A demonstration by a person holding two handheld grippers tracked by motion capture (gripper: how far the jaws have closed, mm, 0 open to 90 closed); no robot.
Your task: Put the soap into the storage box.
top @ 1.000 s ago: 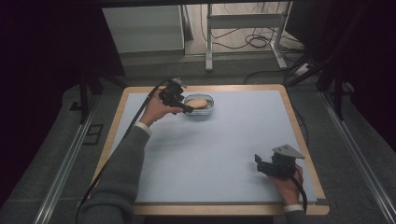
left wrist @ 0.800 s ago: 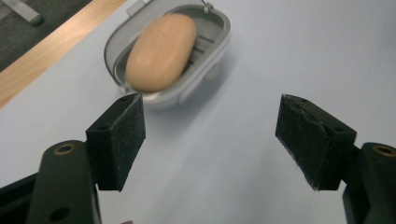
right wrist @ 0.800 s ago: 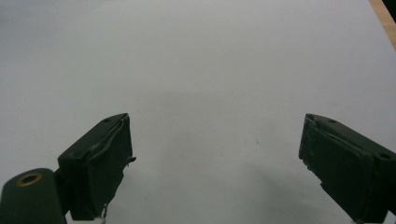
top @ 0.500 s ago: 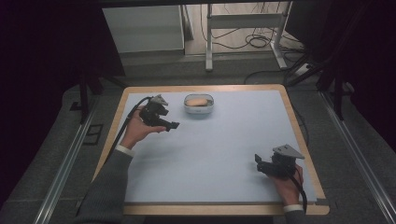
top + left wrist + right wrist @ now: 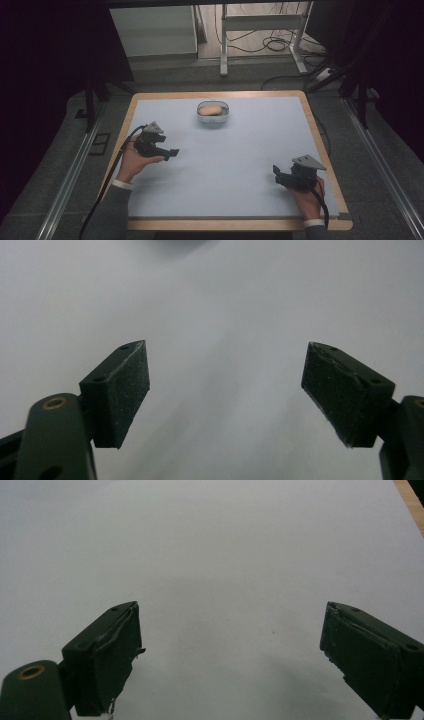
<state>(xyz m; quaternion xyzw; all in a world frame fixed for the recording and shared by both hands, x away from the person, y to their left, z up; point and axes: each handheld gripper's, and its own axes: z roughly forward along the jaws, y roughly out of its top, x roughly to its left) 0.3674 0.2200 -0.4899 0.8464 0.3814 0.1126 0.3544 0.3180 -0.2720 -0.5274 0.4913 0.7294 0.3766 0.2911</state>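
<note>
**Both grippers open and empty, bowl at the far edge of the table**

You sit at the 6 o'clock side of a wooden-edged table (image 5: 314, 131) covered by a pale blue-white mat (image 5: 240, 160). Seen from the high view, your left hand (image 5: 131, 161) holds the left gripper (image 5: 172, 151) at about 9 o'clock on the mat, near the left edge. Its jaws point toward 3 o'clock, across the mat. A black cable (image 5: 102, 192) trails from it back along your grey sleeve (image 5: 107, 214).

In the left gripper view, the left gripper (image 5: 225, 390) has its jaws spread wide, with nothing between the two black pads (image 5: 122, 390), just bare mat beyond them.

Your right hand (image 5: 306, 196) holds the right gripper (image 5: 276, 172) at about 5 o'clock, near the front right corner. A grey three-cornered plate (image 5: 309, 162) sits on top of it. In the right gripper view, the right gripper (image 5: 230, 655) also has its jaws spread wide and holds nothing. A strip of the table's wooden edge (image 5: 411, 500) shows at the top right of that view.

A small clear bowl (image 5: 213, 112) stands at 12 o'clock on the mat, close to the far edge and well apart from both grippers. A pale orange, oblong thing (image 5: 212, 109) lies inside it; you cannot tell what it is.

Beyond the table, at 12 o'clock, cables (image 5: 270, 45) lie on the floor around the legs of a metal stand (image 5: 260, 22).
</note>
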